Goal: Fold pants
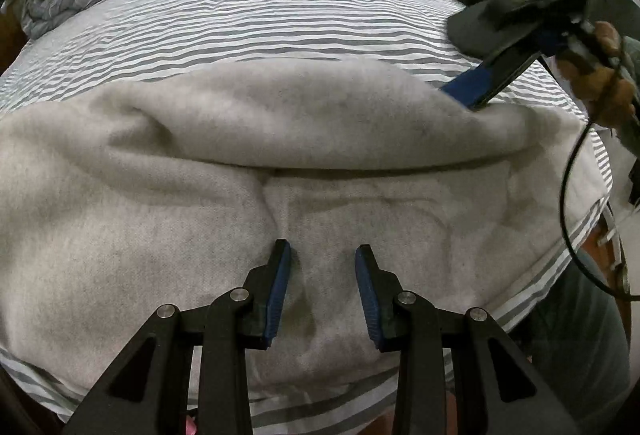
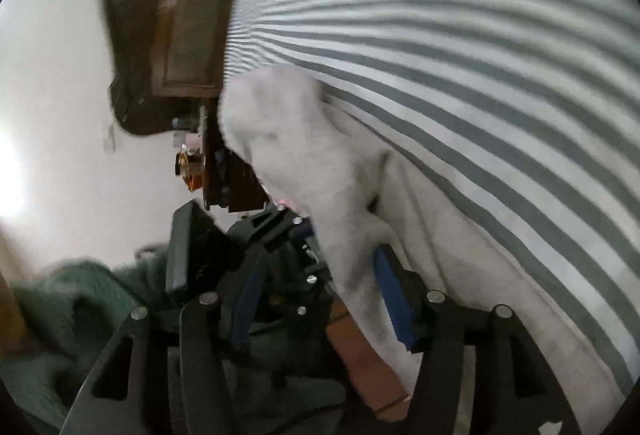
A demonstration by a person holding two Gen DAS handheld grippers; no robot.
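The pants (image 1: pixel 280 155) lie folded over across the striped bed (image 1: pixel 280 15) – left gripper (image 1: pixel 323 275) hovers partly open and empty above them, while the right gripper (image 2: pixel 316 299), jaws apart, has cloth draped loosely between them, probably letting the fold settle.

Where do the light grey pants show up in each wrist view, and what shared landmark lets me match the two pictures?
Left wrist view: the pants fill the middle and lower picture, folded over across the bed.
Right wrist view: the pants run from the centre to the lower right, draped between the fingers of the right gripper.
Shared landmark: the striped bedsheet beneath them.
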